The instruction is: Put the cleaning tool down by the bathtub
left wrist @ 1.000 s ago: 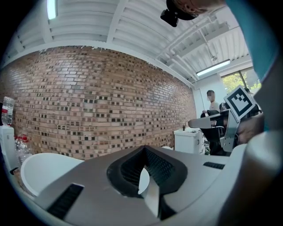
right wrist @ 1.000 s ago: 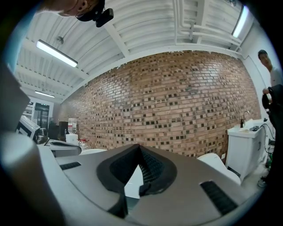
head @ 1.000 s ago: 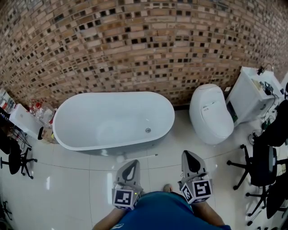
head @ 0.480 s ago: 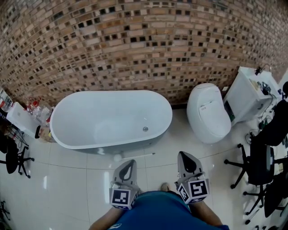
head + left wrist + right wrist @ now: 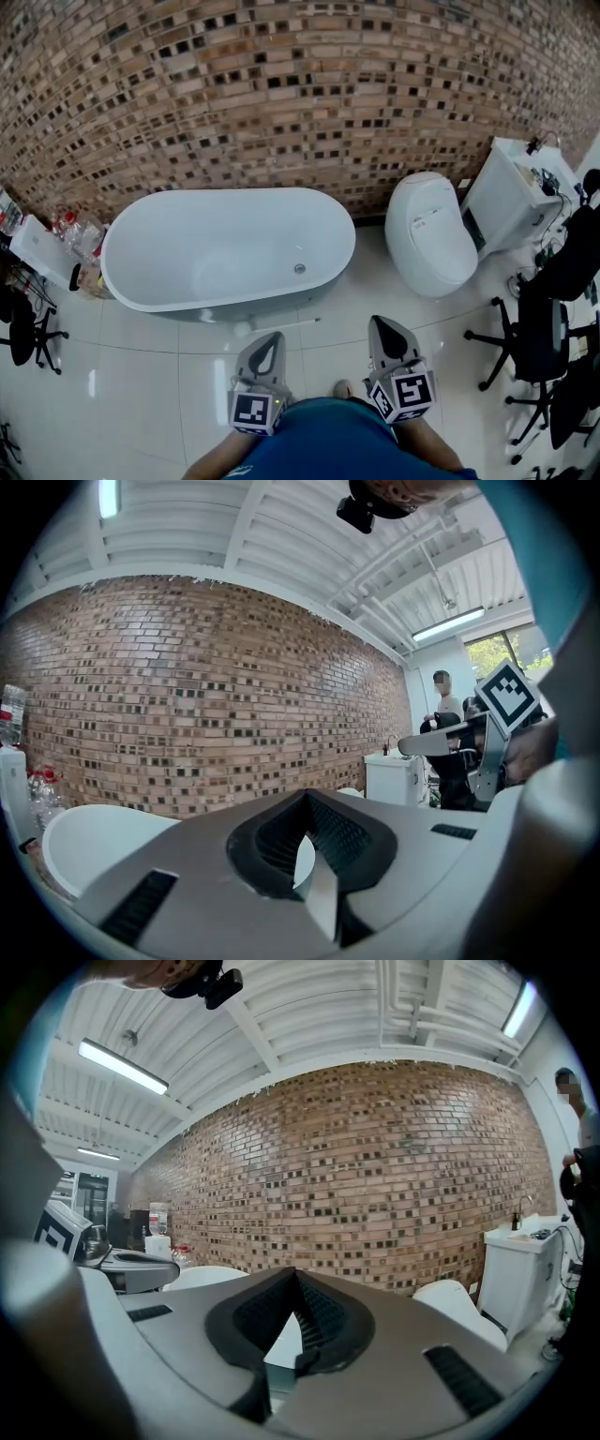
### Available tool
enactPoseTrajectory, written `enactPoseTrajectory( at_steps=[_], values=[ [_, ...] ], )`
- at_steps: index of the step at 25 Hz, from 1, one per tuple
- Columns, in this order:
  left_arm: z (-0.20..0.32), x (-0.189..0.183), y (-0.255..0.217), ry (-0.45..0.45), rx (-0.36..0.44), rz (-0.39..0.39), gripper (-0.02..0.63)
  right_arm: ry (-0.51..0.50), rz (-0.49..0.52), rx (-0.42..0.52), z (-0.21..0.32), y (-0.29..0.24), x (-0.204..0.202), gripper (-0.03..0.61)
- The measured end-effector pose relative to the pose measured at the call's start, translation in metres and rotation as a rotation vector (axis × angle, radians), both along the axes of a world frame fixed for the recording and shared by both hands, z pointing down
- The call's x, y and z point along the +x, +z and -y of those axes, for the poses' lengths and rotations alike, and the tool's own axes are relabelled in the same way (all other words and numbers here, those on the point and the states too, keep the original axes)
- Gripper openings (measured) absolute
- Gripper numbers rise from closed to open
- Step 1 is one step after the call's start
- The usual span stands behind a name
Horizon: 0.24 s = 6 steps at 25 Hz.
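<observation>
A white oval bathtub (image 5: 141,292) stands against the brick wall. On the floor tiles just in front of it lies the cleaning tool (image 5: 281,324), a thin stick with a small white round head at its left end. My left gripper (image 5: 273,337) hovers a little nearer to me than the tool, shut and empty. My right gripper (image 5: 384,323) is to the right of the stick's end, also shut with nothing in it. In the left gripper view (image 5: 306,794) and the right gripper view (image 5: 294,1271) the jaw tips meet, and the tool is hidden.
A white toilet (image 5: 429,234) and a white cabinet (image 5: 514,192) stand right of the tub. Black office chairs (image 5: 539,342) crowd the right edge, and another chair (image 5: 23,333) is at the left. Bottles and bags (image 5: 80,234) sit by the tub's left end. A person (image 5: 441,700) stands near the cabinet.
The whole scene has slid slightly left in the head view. Both grippers keep their place, and the tool lies where it was.
</observation>
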<state>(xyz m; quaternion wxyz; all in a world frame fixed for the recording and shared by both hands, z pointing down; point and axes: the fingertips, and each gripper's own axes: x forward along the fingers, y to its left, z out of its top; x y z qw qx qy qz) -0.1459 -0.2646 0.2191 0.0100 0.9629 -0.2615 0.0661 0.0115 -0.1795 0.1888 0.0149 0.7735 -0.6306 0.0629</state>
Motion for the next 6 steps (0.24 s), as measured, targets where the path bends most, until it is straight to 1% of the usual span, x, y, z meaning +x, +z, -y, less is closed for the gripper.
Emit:
enactPoseTrajectory(
  at_steps=[6],
  values=[
    [-0.0049, 0.0004, 0.0009, -0.008, -0.017, -0.025, -0.003, -0.003, 0.010, -0.012, -0.0043, 0.0065, -0.0004, 0.011]
  ],
)
